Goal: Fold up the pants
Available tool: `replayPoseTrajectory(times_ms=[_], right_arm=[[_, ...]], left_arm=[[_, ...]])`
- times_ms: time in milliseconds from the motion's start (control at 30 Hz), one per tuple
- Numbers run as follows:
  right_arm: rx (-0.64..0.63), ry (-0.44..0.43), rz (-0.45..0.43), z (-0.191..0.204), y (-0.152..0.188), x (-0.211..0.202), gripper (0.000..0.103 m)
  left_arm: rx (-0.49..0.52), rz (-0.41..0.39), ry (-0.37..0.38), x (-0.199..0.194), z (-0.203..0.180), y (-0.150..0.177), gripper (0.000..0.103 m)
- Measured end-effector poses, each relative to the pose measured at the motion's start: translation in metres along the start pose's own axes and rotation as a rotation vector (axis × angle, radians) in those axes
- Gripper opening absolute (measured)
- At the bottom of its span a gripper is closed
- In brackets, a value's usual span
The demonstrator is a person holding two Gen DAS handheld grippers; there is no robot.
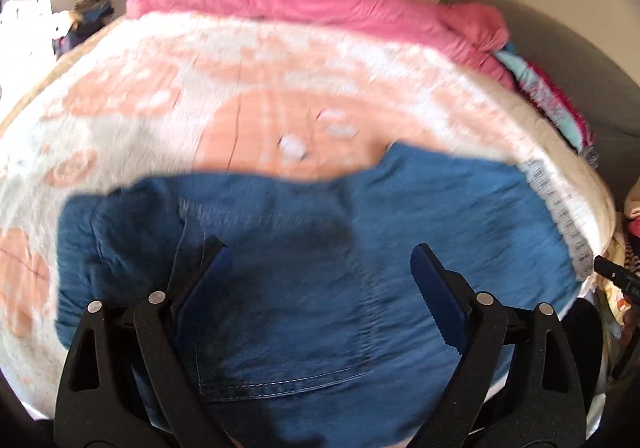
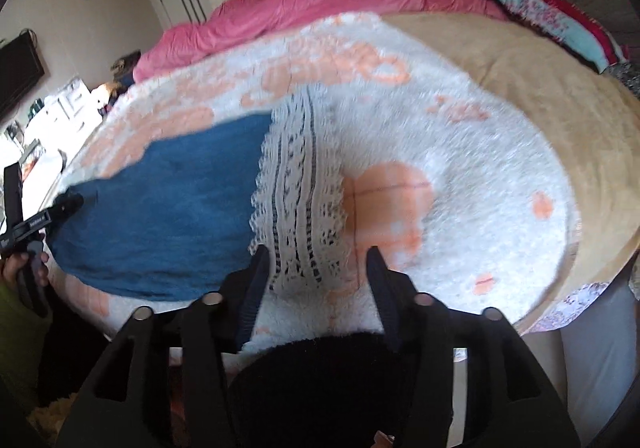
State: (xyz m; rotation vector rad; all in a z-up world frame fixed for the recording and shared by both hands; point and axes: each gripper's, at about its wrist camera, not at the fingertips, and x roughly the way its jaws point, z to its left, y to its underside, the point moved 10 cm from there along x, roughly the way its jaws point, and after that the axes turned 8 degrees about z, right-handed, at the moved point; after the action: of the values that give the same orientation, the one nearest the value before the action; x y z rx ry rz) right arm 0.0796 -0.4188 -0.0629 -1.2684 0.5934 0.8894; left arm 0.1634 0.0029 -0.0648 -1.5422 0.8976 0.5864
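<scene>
While the pants (image 1: 304, 280) lie flat across the near edge of the bed (image 2: 500, 64), their long axis is seen running sideways between the two hands. The left gripper (image 1: 320, 260) hangs directly over the denim, fingers spread wide and empty. The right gripper (image 2: 316, 260) is held at the lace hem (image 2: 296, 184), half-open, gripping nothing.

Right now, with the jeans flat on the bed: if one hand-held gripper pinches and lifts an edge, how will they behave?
The blue jeans will probably drape and sag, not lift flat: they already lie limp with rumpled folds. Denim with stitched seams looks fairly heavy, so expect drag on the fluffy blanket. The lace cuff looks delicate and may snag.
</scene>
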Motion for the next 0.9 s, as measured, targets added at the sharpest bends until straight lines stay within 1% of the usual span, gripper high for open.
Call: replayPoseTrajectory(times_ms=[67, 100, 133, 167, 200, 233, 300, 367, 400, 467, 533, 567, 600, 667, 700, 733, 800, 833, 867, 900], right_arm=[[-0.001, 0.005, -0.053, 0.004, -0.007, -0.015, 0.054], [-0.014, 0.01, -0.084, 0.009, -0.013, -0.021, 0.054], [-0.03, 0.002, -0.102, 0.016, -0.018, -0.024, 0.056], [-0.045, -0.016, -0.108, 0.024, -0.022, -0.024, 0.061], [-0.074, -0.048, -0.108, 0.037, -0.027, -0.02, 0.065], [-0.102, -0.062, -0.104, 0.05, -0.032, -0.015, 0.065], [-0.181, -0.076, -0.071, 0.078, -0.04, 0.005, 0.065], [-0.228, -0.068, -0.048, 0.094, -0.048, 0.023, 0.066], [-0.252, -0.061, -0.02, 0.102, -0.051, 0.037, 0.066], [-0.258, -0.023, 0.026, 0.107, -0.054, 0.059, 0.067], [-0.251, 0.029, 0.079, 0.101, -0.051, 0.08, 0.068], [-0.242, 0.066, 0.102, 0.095, -0.049, 0.087, 0.068], [-0.232, 0.078, 0.114, 0.088, -0.046, 0.092, 0.068], [-0.193, 0.05, 0.102, 0.081, -0.042, 0.091, 0.068], [-0.187, 0.045, 0.097, 0.078, -0.041, 0.089, 0.068], [-0.184, 0.043, 0.091, 0.075, -0.039, 0.087, 0.068], [-0.157, 0.016, 0.081, 0.072, -0.037, 0.084, 0.068], [-0.141, 0.001, 0.074, 0.07, -0.037, 0.083, 0.068], [-0.132, -0.005, 0.071, 0.07, -0.037, 0.082, 0.068], [-0.125, -0.006, 0.071, 0.07, -0.038, 0.085, 0.068]], left_arm=[[0.036, -0.026, 0.013, -0.005, -0.013, -0.004, 0.084], [0.051, -0.023, 0.026, -0.003, -0.02, -0.005, 0.084], [0.067, -0.013, 0.038, 0.0, -0.028, -0.006, 0.084], [0.09, 0.002, 0.068, 0.005, -0.04, -0.007, 0.084], [0.104, 0.01, 0.099, 0.009, -0.049, -0.007, 0.084], [0.118, 0.022, 0.138, 0.015, -0.06, -0.01, 0.084], [0.129, 0.051, 0.16, 0.028, -0.068, -0.011, 0.084], [0.11, 0.089, 0.176, 0.045, -0.068, -0.011, 0.084], [0.088, 0.109, 0.166, 0.054, -0.061, -0.009, 0.084], [0.061, 0.111, 0.127, 0.061, -0.048, -0.007, 0.084], [0.043, 0.104, 0.141, 0.059, -0.044, -0.007, 0.084], [0.032, 0.096, 0.132, 0.056, -0.04, -0.008, 0.084], [0.028, 0.088, 0.118, 0.052, -0.036, -0.008, 0.084], [0.022, 0.068, 0.02, 0.045, -0.017, -0.007, 0.084], [0.014, 0.063, -0.004, 0.042, -0.01, -0.007, 0.084], [-0.004, 0.062, -0.015, 0.039, -0.002, -0.005, 0.084], [-0.021, 0.065, -0.002, 0.039, 0.003, -0.004, 0.084], [-0.01, 0.069, -0.016, 0.04, 0.002, -0.004, 0.084], [0.021, 0.077, -0.054, 0.043, -0.001, -0.002, 0.085], [0.045, 0.084, -0.079, 0.045, -0.004, -0.001, 0.088]])
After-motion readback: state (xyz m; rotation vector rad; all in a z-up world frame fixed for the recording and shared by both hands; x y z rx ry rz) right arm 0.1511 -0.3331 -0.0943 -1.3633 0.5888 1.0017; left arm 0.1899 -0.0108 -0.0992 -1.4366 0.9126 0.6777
